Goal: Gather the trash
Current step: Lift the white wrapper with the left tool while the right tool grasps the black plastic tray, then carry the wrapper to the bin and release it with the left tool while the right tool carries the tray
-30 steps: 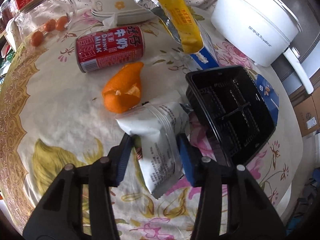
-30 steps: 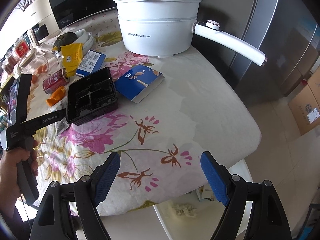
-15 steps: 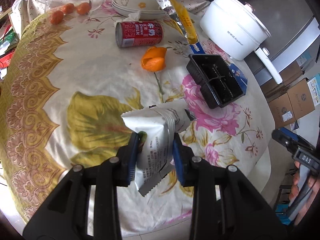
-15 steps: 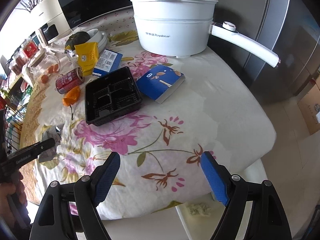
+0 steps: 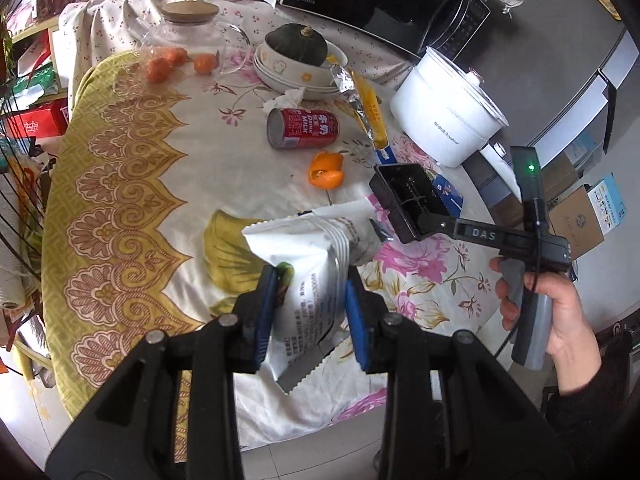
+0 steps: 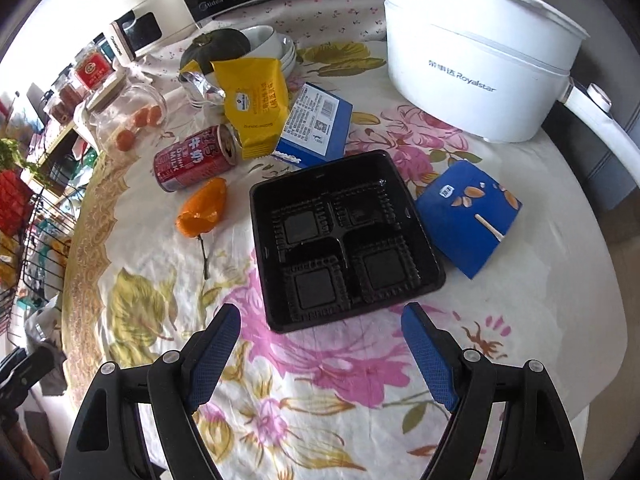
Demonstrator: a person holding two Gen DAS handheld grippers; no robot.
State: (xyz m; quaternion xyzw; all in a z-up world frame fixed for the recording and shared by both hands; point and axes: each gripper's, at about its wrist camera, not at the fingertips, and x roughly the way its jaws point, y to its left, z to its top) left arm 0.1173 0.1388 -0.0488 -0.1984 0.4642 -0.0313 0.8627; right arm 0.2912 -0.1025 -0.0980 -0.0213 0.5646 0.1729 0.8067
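My left gripper (image 5: pixel 310 312) pinches the white crinkled foil snack wrapper (image 5: pixel 312 268) low in the frame, lifted above the flowered tablecloth (image 5: pixel 132 200) near its front edge. My right gripper (image 6: pixel 320 356) hangs wide open and empty just short of the black four-cell plastic tray (image 6: pixel 344 240) at frame centre. I judge that tray is next — its near rim is bare, though a blue carton (image 6: pixel 468 216) touches its right side.
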